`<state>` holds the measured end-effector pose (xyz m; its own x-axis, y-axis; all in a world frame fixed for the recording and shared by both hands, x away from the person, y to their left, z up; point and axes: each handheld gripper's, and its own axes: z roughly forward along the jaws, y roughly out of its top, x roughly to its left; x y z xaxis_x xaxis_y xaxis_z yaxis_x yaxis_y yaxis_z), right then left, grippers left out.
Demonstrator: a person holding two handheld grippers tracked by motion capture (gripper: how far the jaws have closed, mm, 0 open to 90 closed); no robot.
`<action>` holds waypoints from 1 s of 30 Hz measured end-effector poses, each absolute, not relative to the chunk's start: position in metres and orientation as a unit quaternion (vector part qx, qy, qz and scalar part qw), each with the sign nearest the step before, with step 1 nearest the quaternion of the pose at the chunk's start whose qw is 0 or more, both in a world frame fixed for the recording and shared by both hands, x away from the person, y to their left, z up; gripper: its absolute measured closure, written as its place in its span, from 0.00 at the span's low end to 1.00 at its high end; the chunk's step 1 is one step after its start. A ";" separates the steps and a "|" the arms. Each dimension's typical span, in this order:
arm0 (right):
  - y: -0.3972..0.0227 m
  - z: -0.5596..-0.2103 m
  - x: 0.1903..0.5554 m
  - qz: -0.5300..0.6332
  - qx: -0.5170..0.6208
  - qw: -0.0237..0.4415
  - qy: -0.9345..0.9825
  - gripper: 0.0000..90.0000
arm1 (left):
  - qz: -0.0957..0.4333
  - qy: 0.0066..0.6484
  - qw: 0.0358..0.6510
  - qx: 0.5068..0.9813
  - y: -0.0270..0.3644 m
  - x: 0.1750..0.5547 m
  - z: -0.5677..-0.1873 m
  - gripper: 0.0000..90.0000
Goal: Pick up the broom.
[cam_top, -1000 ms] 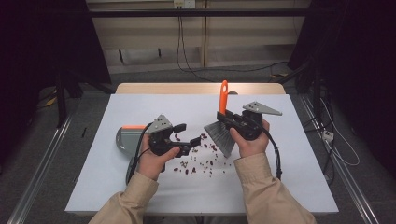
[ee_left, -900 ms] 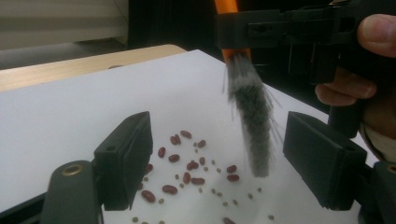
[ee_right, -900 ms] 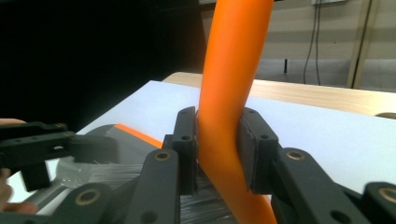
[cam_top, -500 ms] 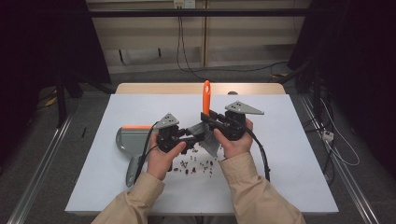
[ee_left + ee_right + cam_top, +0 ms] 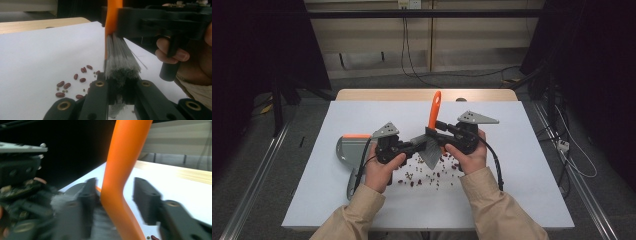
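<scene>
Left gripper [image 5: 120,87] clamped on the brush [image 5: 430,145] bristles; right gripper [image 5: 117,202], jaws just opening, stands loose around the orange handle [image 5: 125,170]: a handover above scattered beans [image 5: 422,175]. Dustpan [image 5: 346,150] waits left on the table [image 5: 522,200].

The right gripper view is smeared by motion — the left gripper [image 5: 25,202] there is a dark blur; the brush [image 5: 122,177] runs off the top and bottom edges, its bristles an indistinct grey. In the left gripper view the brush handle [image 5: 111,15] is cut off at the top edge; the bristle tips [image 5: 122,75] sink out of sight between the jaws. In the high view the scattered beans [image 5: 422,176] are too small to tell apart — the dustpan [image 5: 348,150] is partly hidden behind the left gripper [image 5: 409,147].
</scene>
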<state>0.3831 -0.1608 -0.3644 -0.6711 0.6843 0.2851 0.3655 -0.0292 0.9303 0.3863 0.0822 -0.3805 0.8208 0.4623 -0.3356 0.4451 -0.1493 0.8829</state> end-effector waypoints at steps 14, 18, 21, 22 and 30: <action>-0.204 -0.394 0.364 0.598 0.367 0.122 0.702 0.45 | 0.002 0.290 0.579 0.762 0.083 0.386 -0.379 0.94; -0.206 -0.397 0.365 0.602 0.371 0.120 0.697 0.45 | 0.001 0.287 0.578 0.763 0.082 0.385 -0.379 0.94; -0.206 -0.397 0.365 0.603 0.366 0.117 0.699 0.45 | 0.000 0.284 0.581 0.763 0.081 0.385 -0.379 0.94; -0.205 -0.397 0.365 0.603 0.364 0.117 0.700 0.45 | -0.001 0.284 0.581 0.763 0.081 0.385 -0.379 0.94; -0.202 -0.401 0.367 0.603 0.361 0.103 0.704 0.45 | -0.010 0.275 0.586 0.762 0.080 0.384 -0.379 0.94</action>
